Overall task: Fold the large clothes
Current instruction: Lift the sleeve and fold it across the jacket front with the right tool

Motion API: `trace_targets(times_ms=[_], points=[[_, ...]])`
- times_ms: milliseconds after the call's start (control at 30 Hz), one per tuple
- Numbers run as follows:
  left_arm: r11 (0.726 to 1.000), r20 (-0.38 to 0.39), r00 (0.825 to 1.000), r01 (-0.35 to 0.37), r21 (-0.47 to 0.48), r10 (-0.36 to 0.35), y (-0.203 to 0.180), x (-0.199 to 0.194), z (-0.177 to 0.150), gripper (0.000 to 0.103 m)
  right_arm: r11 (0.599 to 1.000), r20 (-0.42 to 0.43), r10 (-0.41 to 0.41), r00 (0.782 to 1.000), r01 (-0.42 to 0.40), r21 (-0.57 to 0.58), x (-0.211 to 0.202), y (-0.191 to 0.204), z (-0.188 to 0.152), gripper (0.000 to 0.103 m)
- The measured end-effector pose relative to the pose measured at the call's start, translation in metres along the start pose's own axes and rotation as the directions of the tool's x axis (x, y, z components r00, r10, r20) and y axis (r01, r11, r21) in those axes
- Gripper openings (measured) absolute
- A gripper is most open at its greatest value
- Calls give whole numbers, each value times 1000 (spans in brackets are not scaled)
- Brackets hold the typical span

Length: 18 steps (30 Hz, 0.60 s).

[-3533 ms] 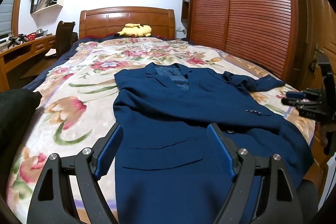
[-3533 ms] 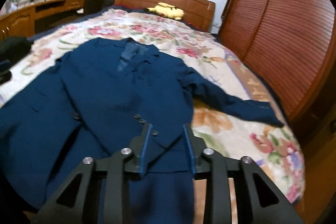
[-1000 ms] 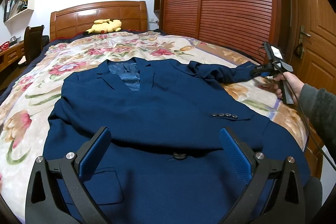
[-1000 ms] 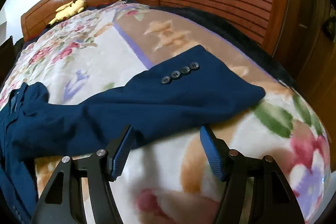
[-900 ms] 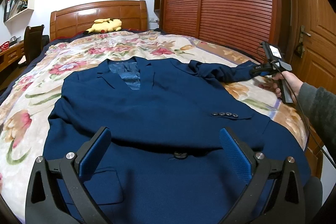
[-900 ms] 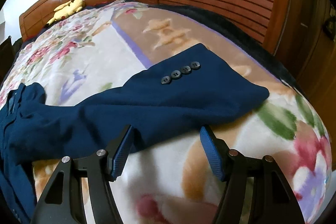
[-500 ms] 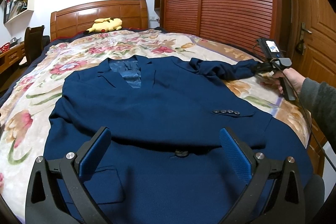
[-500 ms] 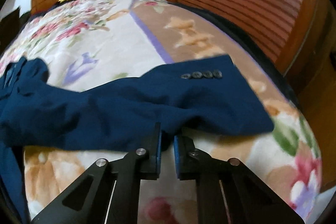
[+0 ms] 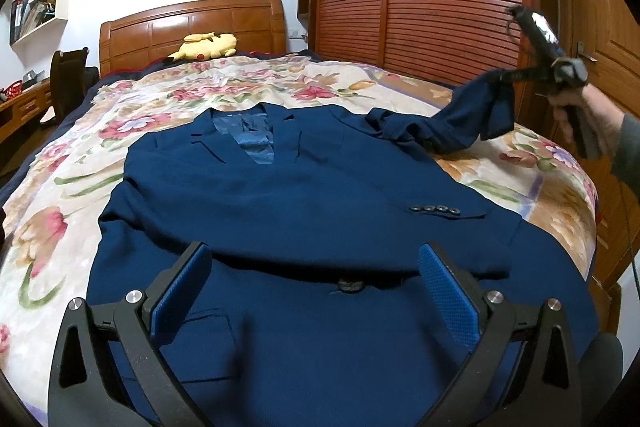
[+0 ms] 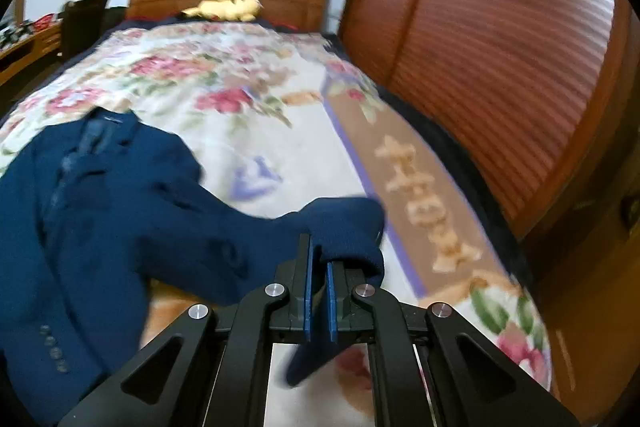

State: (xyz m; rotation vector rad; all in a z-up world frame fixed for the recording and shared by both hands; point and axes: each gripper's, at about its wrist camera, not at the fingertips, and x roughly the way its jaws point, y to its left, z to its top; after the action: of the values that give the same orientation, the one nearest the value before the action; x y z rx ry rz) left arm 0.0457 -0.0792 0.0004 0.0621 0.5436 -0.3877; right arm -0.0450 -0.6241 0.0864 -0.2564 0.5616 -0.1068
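Fold in its early stage: one sleeve crossed over, the other sleeve gripped and raised.

Nearest, the left gripper [image 9: 316, 291] hovers with its blue-padded jaws spread wide and nothing between them, above the hem of the dark blue woven suit jacket [image 9: 304, 195], which lies face up and spread flat on the floral-patterned bed cover [image 9: 72, 163]. One sleeve [image 9: 400, 215] with four cuff buttons already lies across the jacket front. Farther on, the right gripper [image 10: 319, 279] is clamped on the cuff end of the other sleeve [image 9: 460, 119], which hangs clear of the bed cover. Judged remaining: laying this sleeve across the front, then folding the body. A yellow plush toy [image 9: 204, 45] rests against the wooden headboard [image 9: 192, 23].
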Motion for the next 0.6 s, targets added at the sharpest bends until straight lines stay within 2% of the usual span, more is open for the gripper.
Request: trace_targets(times_ms=[333,600], points=[[1000,24,999,-27,-1,27,12,-16,-1,103,982,100,132,986,-116,-147,-73,75,4,6],[999,40,998,-44,-28,45,31,-33,-3,103,940,180,256,950,-200,-278,-120,123,-5,6]])
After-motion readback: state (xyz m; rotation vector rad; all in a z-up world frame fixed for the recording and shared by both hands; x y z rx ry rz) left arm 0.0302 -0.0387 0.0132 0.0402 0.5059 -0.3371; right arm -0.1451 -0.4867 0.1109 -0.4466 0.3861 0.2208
